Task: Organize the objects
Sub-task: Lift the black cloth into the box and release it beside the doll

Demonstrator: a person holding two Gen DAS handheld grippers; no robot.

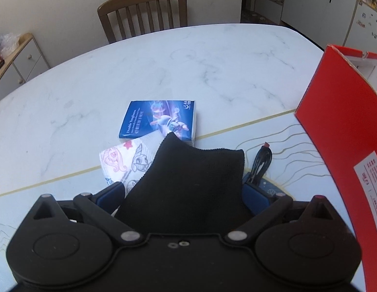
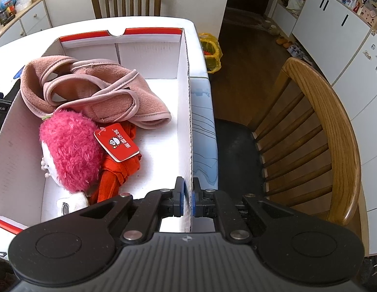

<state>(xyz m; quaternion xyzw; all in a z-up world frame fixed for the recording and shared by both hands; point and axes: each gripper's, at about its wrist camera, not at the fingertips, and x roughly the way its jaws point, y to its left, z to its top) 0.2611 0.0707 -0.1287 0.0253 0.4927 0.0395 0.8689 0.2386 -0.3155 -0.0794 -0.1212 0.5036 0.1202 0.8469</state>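
Your left wrist camera looks steeply down at the marble table (image 1: 164,56); your right peers closely into the red-and-white box (image 2: 149,36), which both views share.

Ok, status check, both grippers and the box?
Left gripper holding black cloth over tissue packs. Right gripper shut on box wall. Pink garment, plush toy already in box.

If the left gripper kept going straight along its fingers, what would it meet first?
The left gripper holds a black cloth that hides the line ahead. Past it, the pony-print tissue pack and blue tissue pack on the table look nearest; depth is unclear.
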